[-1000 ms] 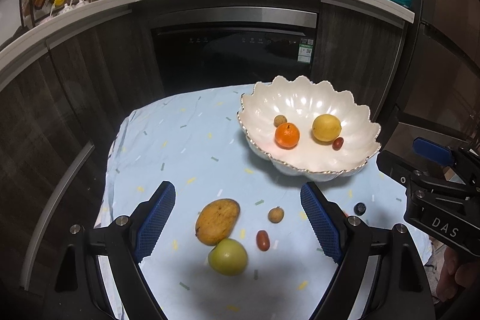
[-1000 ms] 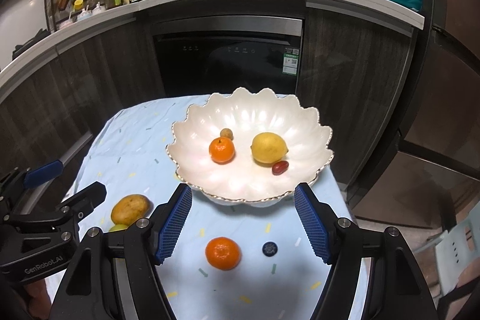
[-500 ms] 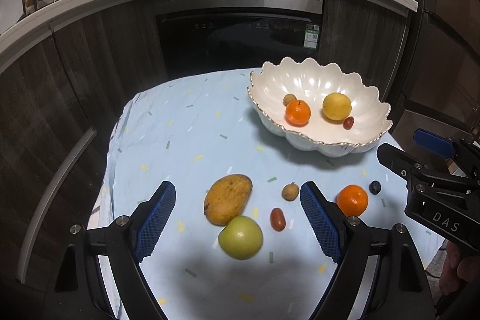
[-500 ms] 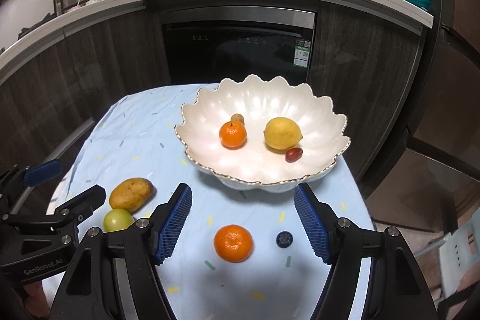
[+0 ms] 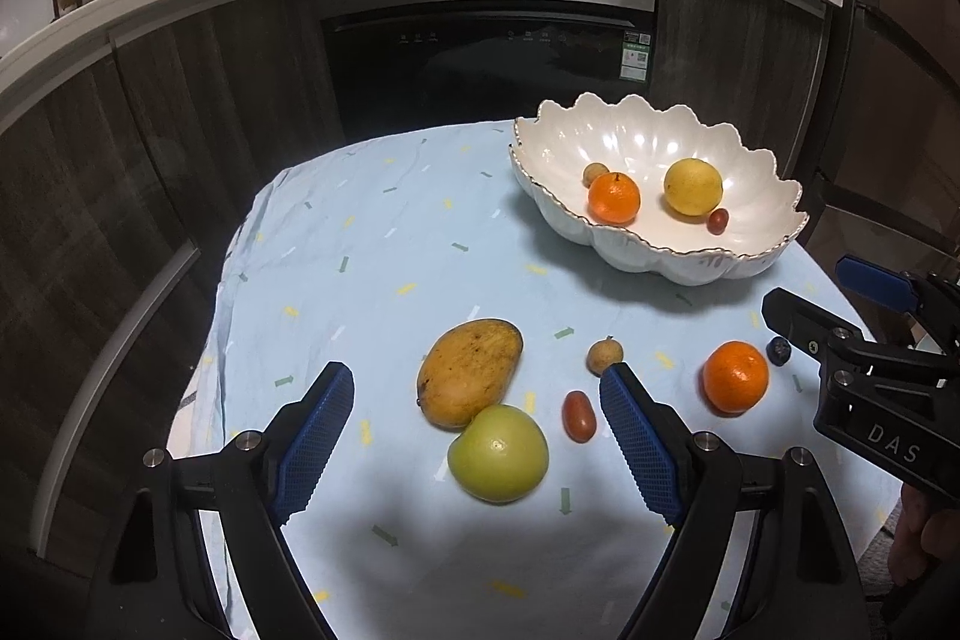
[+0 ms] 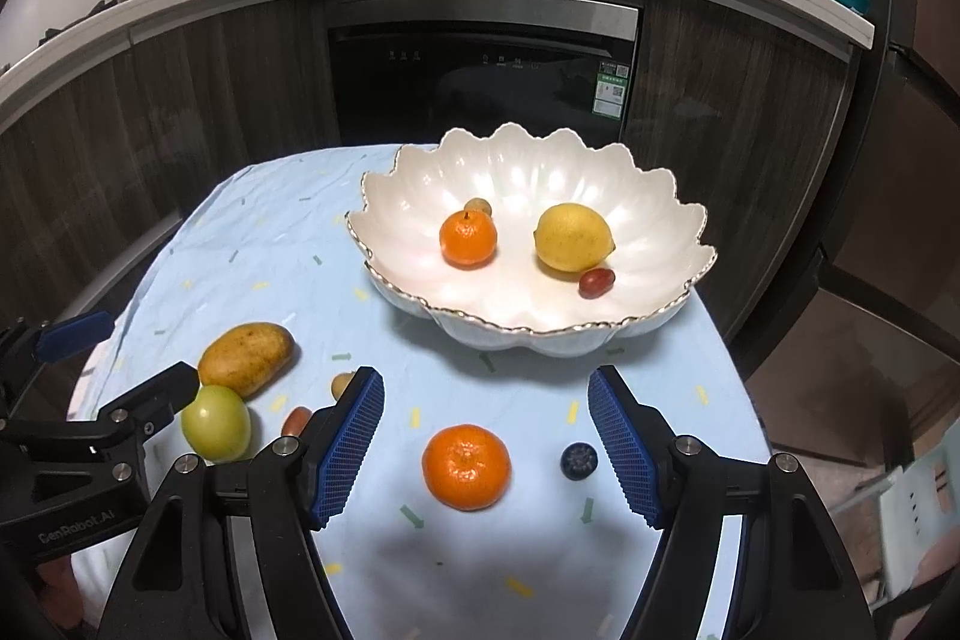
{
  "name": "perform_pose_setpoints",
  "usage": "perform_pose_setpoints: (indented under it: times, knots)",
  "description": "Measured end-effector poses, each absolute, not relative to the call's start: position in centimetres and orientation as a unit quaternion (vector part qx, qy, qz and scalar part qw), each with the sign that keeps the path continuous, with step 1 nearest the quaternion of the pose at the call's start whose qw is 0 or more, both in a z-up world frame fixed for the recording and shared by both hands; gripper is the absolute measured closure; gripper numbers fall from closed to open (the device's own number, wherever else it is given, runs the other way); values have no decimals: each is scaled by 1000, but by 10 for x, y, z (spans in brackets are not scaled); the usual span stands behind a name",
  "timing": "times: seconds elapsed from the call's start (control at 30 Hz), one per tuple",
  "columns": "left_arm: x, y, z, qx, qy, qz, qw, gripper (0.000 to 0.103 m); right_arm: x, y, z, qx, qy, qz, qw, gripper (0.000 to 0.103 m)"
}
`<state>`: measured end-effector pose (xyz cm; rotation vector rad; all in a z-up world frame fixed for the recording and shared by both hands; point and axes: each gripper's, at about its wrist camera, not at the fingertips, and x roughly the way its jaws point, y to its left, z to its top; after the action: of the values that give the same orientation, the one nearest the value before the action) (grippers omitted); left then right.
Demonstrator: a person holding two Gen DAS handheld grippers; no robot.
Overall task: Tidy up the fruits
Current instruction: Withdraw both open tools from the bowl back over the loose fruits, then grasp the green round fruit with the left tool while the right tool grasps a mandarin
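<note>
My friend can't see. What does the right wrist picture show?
The open right gripper hangs over a tangerine and a blueberry on a light blue tablecloth. Behind sits a white scalloped bowl holding another tangerine, a lemon and two small fruits.

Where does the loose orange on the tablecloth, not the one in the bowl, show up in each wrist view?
Left wrist: loose orange at right, outside the right finger, beside the blueberry.
Right wrist: loose orange low centre, between the open fingers.
Shared landmark: white scalloped bowl behind it.
</note>
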<state>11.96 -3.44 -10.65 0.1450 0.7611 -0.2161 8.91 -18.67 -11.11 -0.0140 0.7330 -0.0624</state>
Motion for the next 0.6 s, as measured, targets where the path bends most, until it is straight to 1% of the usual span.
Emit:
perform_pose_setpoints:
  times: [0.27, 0.6]
  knots:
    - [118, -33, -126, 66, 379, -91, 918, 21, 92, -186, -127, -14, 369, -26, 929, 32]
    - [116, -40, -148, 76, 395, -90, 911, 27, 94, -186, -144, -24, 377, -17, 926, 32]
